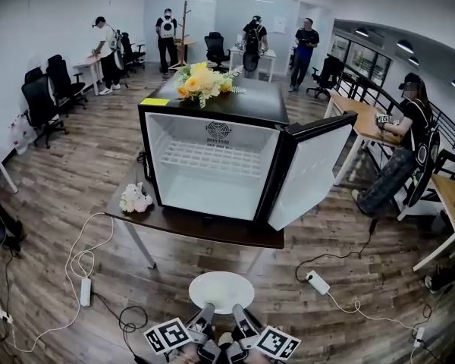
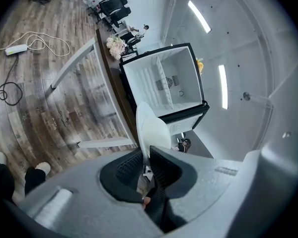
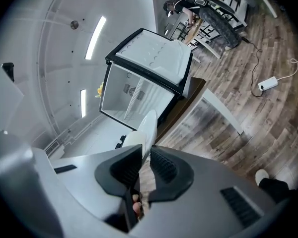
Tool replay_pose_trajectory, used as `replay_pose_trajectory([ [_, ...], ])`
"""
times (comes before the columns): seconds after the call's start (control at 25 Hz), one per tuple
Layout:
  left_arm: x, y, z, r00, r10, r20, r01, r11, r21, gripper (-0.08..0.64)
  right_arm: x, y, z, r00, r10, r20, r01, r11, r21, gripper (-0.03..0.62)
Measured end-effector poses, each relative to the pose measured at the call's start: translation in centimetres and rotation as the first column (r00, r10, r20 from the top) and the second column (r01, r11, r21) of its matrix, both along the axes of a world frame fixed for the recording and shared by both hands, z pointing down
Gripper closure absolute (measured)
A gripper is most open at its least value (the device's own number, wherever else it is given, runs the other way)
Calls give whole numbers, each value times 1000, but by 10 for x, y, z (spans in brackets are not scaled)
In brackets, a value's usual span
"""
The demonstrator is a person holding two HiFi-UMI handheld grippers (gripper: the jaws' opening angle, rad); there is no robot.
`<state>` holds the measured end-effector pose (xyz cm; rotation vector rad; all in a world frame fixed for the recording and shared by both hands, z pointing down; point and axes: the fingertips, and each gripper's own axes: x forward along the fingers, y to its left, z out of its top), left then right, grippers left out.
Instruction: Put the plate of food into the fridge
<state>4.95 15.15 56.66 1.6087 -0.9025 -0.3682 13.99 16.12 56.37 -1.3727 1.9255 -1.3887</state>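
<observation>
A white plate [image 1: 221, 290] hangs level in front of me, low in the head view; I see no food on its top. My left gripper [image 1: 205, 315] and right gripper [image 1: 240, 315] are each shut on its near rim, side by side. The plate's edge [image 2: 151, 128] runs out from between the pads of the left gripper [image 2: 146, 157] in the left gripper view. The same goes for the plate [image 3: 145, 130] and the right gripper [image 3: 145, 157] in the right gripper view. Beyond stands a small black fridge [image 1: 212, 158], its white inside bare, its door [image 1: 311, 169] swung open to the right.
The fridge sits on a dark table [image 1: 205, 227] with a small pink flower bunch [image 1: 134, 199] at its left end. Yellow flowers [image 1: 201, 80] lie on the fridge top. Power strips [image 1: 85, 291] [image 1: 317, 282] and cables trail on the wooden floor. A person [image 1: 398, 150] sits at right; others stand far back.
</observation>
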Motion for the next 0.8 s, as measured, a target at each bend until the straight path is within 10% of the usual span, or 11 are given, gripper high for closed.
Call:
replay_pose_trajectory([
  [0.8, 49, -63, 4, 992, -128, 19, 128, 992, -7, 511, 48, -74, 4, 990, -137, -16, 137, 991, -12, 532],
])
